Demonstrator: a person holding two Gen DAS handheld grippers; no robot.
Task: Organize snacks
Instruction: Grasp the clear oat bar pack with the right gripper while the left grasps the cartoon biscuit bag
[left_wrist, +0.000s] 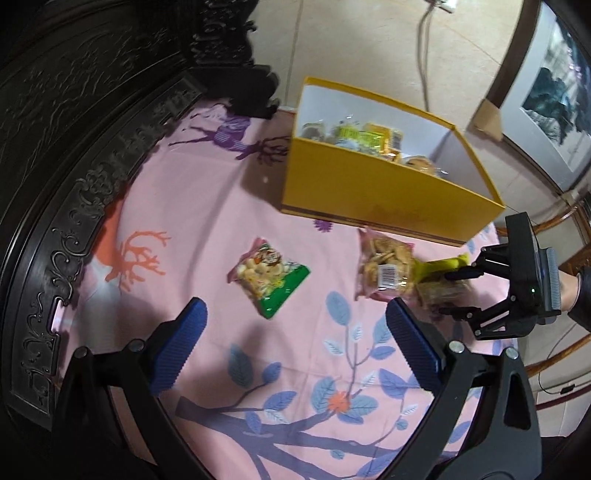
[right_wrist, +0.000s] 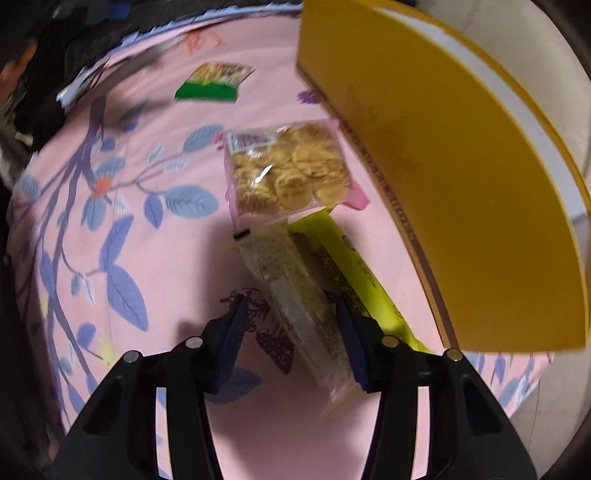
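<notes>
Nearby, yellow box (right_wrist: 461, 192) flanks cracker pack (right_wrist: 303, 310); biscuit bag (right_wrist: 288, 170) ahead.

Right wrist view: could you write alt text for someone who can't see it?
An open right gripper straddles a clear-wrapped snack bar lying on a pink floral tablecloth. Beside the bar lies a yellow-green packet, beyond it a bag of round crackers, and at right a yellow box.
</notes>
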